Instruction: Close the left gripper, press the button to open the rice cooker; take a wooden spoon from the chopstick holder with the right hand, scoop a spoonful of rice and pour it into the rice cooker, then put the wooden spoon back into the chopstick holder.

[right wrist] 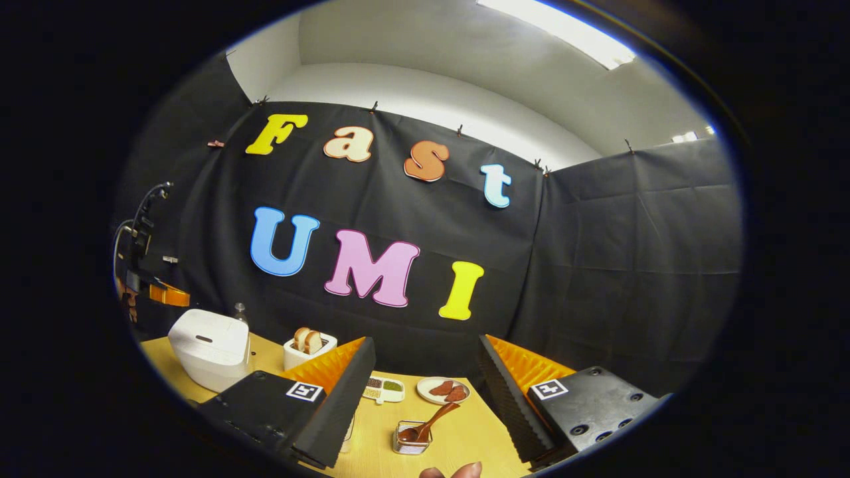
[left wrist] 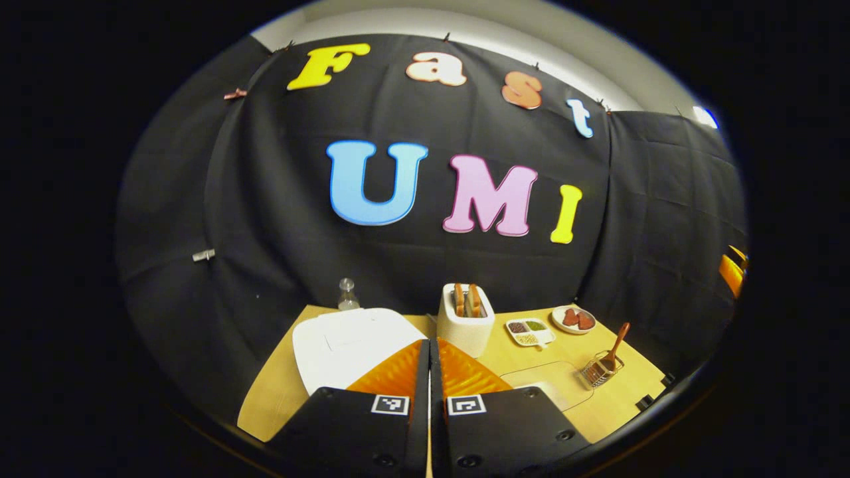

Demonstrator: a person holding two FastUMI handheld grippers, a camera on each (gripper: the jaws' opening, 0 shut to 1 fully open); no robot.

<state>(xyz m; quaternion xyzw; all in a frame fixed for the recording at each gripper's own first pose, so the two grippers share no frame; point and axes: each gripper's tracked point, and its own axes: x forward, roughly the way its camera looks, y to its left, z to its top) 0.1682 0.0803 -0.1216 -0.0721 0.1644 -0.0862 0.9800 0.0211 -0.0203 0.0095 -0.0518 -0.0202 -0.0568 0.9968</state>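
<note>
- White rice cooker (left wrist: 348,345), lid down, is sitting just ahead-left of the left gripper (left wrist: 429,372), whose fingers are pressing together on nothing; the button press looks pending.
- Wooden spoon (right wrist: 428,423) is leaning in the wire chopstick holder (right wrist: 412,439), ahead between the fingers of the right gripper (right wrist: 425,392), which is gaping wide and empty.
- Scooping, pouring and returning all appear undone.

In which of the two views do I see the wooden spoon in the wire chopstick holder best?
The right gripper view: the brown wooden spoon in the small wire chopstick holder lies between that gripper's open fingers, near and unobstructed. The left gripper view shows the spoon far right, small and distorted near the image edge.
</note>
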